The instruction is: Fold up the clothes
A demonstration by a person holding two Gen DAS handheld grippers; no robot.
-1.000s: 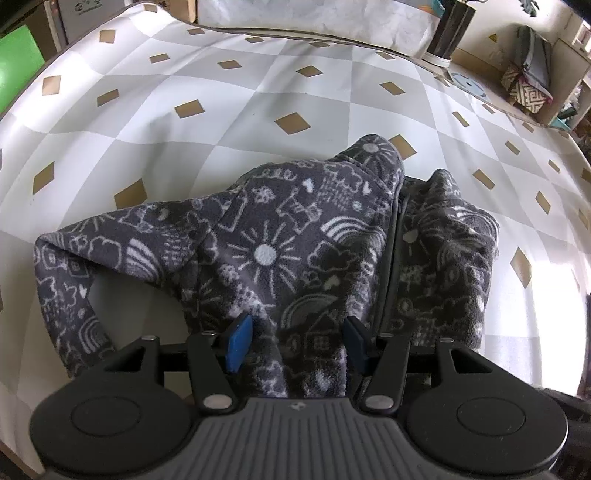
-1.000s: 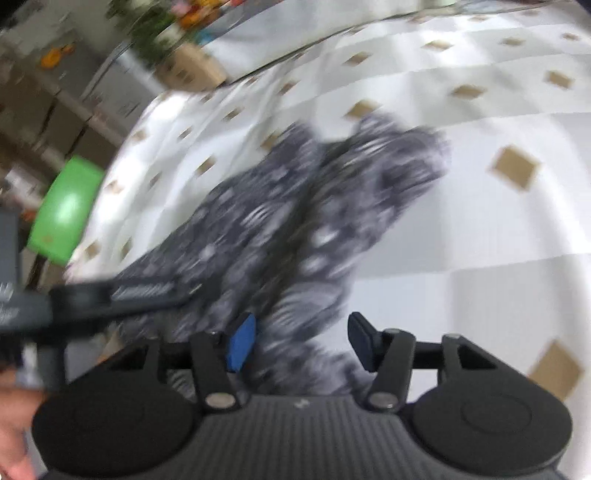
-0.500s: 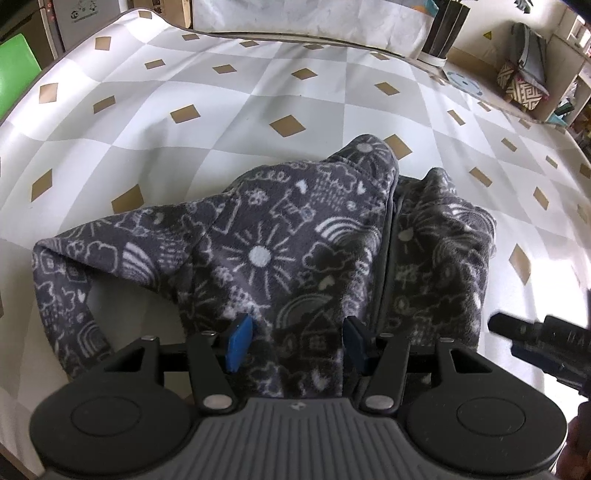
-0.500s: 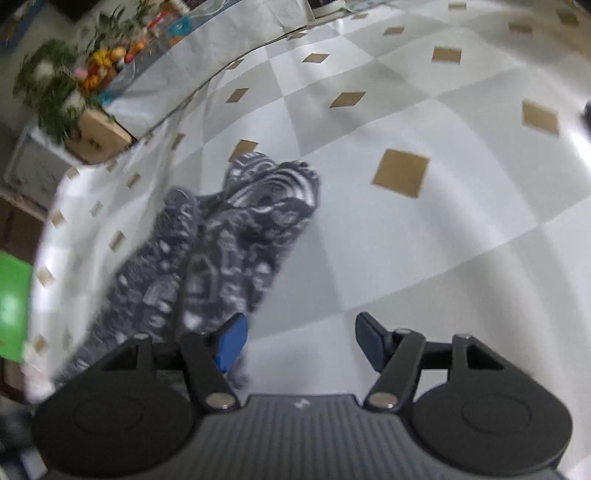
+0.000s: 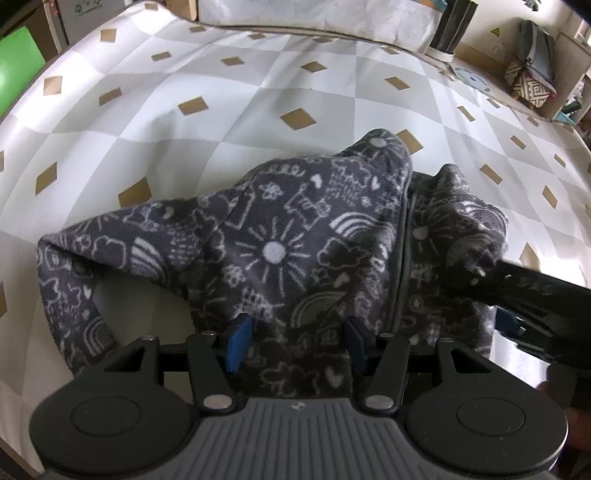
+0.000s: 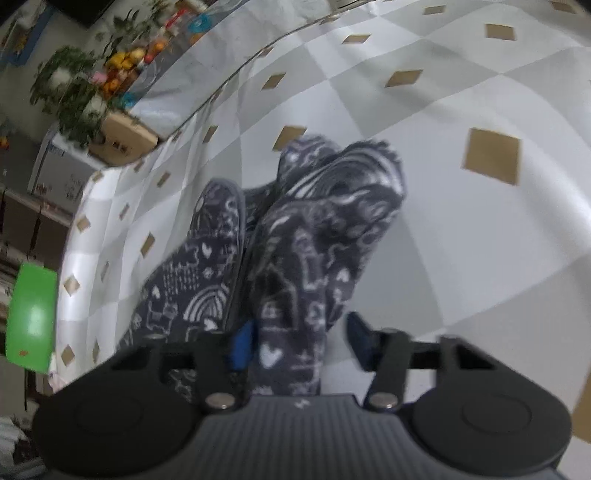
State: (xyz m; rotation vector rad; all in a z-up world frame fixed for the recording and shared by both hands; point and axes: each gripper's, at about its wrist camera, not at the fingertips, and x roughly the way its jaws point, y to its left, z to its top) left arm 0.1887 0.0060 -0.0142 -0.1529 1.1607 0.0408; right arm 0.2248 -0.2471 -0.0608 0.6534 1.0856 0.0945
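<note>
A dark grey fleece garment [image 5: 280, 254] with white doodle print lies bunched on the checked tablecloth [image 5: 221, 122]. My left gripper [image 5: 297, 343] is shut on its near edge, and the sleeve side to the left hangs raised off the cloth. In the right wrist view the same garment [image 6: 317, 236] runs away from me. My right gripper [image 6: 301, 343] straddles a strip of it, jaws closing. The left pad touches the fleece; a gap shows at the right pad. One of its black fingers [image 5: 524, 291] reaches in over the garment's right part.
A green panel [image 5: 14, 62] stands past the table's left edge. A cardboard box with plants [image 6: 122, 136] sits beyond the far corner. A dark upright object [image 5: 454, 26] and patterned boxes [image 5: 532, 81] stand behind the table at the right.
My right gripper has swung in from the right and come down over the garment's right edge, its jaws narrowing around the fleece. The left gripper and its hold have stayed still.
</note>
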